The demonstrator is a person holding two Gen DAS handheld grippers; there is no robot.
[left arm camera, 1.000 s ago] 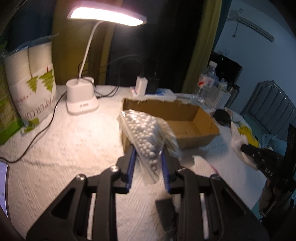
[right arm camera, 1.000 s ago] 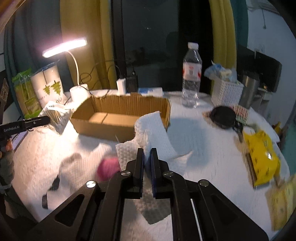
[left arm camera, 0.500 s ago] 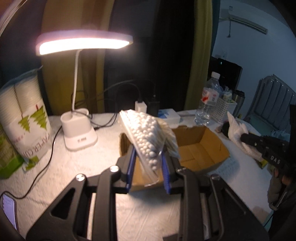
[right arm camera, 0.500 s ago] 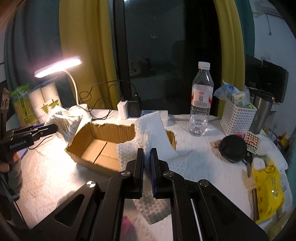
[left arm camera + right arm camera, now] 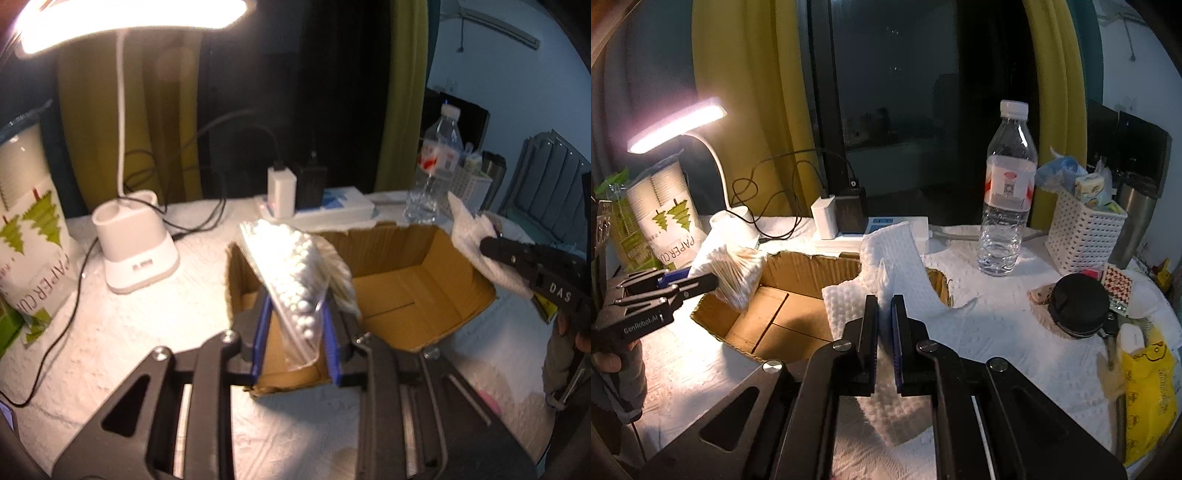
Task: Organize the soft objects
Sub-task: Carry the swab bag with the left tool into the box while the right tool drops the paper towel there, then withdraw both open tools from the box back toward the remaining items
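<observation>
You are holding two soft things over cardboard box [image 5: 413,291], middle of frame. Left gripper [image 5: 295,332] squeezing bag of cotton swabs [image 5: 295,273], sitting above box's left end. Right gripper [image 5: 884,332] pinching white paper towel [image 5: 897,266], hanging by box's right edge. Lower each well inside walls before letting go. Keep both grippers apart, go slow so box is not tipping.

Left tongs [image 5: 295,332] and right tongs [image 5: 884,332], both clamped, angled downward.
</observation>
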